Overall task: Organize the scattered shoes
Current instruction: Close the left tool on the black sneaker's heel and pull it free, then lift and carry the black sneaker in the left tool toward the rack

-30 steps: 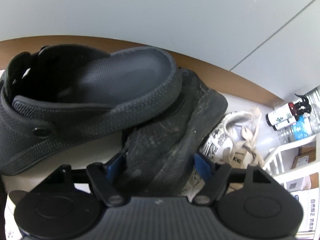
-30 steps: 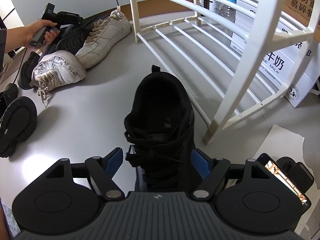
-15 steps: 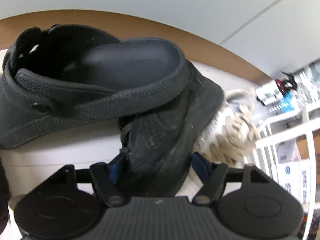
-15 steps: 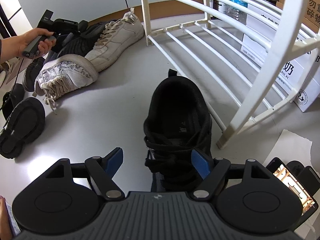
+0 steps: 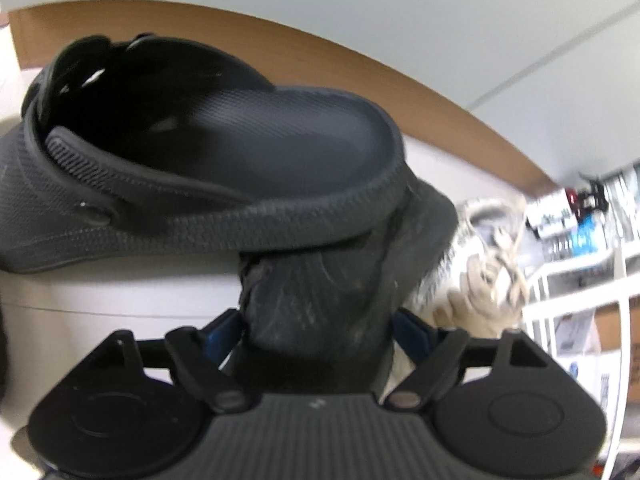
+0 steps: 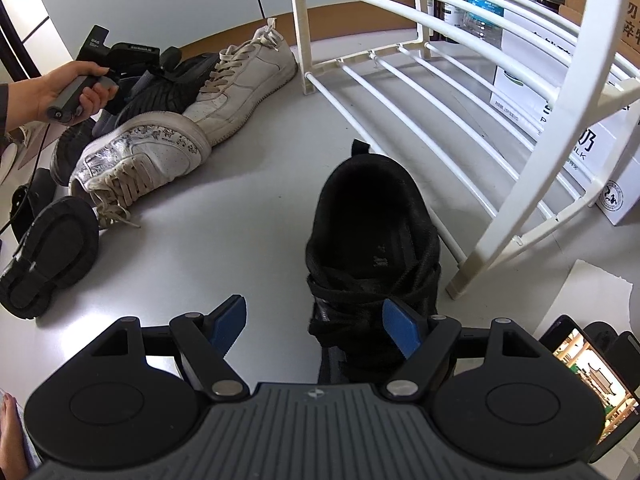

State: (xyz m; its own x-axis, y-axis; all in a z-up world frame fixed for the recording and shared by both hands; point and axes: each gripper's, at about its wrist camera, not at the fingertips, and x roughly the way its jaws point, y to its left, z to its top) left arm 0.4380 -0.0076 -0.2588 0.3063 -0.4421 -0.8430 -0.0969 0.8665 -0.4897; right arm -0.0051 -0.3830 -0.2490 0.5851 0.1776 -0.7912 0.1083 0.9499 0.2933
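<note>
1. Left gripper (image 5: 316,330): jaws opening, a dirty black shoe (image 5: 340,280) between the blue pads; grip contact unclear, blurred.
2. Dark clog (image 5: 192,184) lies on that shoe's far end, at 11 o'clock from the gripper.
3. Right gripper (image 6: 316,326): jaws wide apart, holding nothing; black sneaker (image 6: 372,248) on the floor at 1 o'clock, by the right pad.
4. White rack (image 6: 460,92) at 2 o'clock; white sneakers (image 6: 148,152) at 10 o'clock.

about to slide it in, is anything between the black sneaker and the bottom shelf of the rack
Nothing visible. The black sneaker sits on bare floor right beside the white rack, and the lowest bars there hold nothing. Only the front post stands at its right.
</note>
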